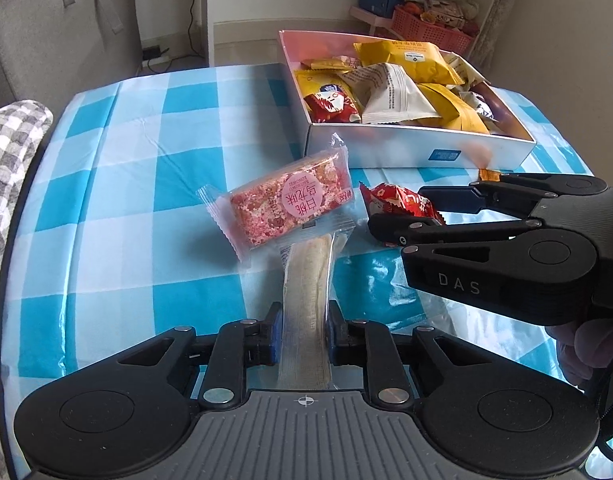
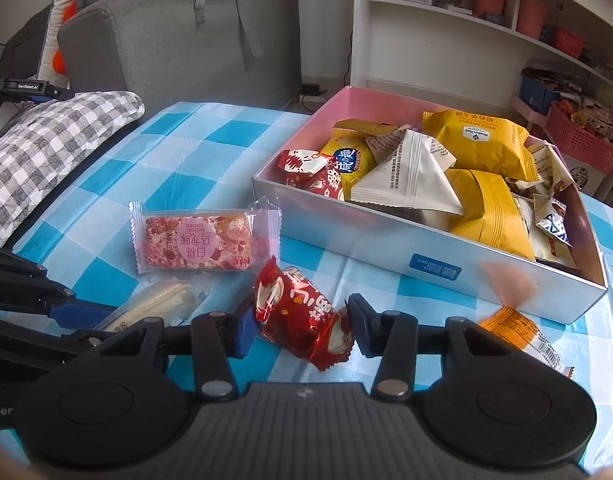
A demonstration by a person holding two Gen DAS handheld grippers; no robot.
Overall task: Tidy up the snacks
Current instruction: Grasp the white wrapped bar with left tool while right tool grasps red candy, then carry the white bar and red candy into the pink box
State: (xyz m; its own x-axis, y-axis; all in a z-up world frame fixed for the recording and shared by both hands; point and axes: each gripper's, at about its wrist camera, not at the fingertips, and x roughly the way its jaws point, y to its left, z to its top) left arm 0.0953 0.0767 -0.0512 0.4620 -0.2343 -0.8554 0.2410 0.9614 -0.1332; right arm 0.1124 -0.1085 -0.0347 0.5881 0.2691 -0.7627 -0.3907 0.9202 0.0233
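Observation:
My left gripper [image 1: 302,326] is shut on a long pale snack bar in a clear wrapper [image 1: 308,276], which also shows in the right wrist view [image 2: 158,304]. A pink nougat packet [image 1: 282,204] lies across the bar's far end; it also shows in the right wrist view [image 2: 204,242]. My right gripper [image 2: 302,326] has its pads against both sides of a red candy packet [image 2: 306,320] on the cloth; it also shows in the left wrist view [image 1: 402,204]. A white box [image 2: 386,248] full of snack packets stands behind.
An orange packet [image 2: 518,332] lies by the box's near right corner. The table has a blue-and-white checked cloth [image 1: 146,160]. A grey checked cushion [image 2: 46,152] sits at the left edge. A sofa and shelves with red baskets stand beyond.

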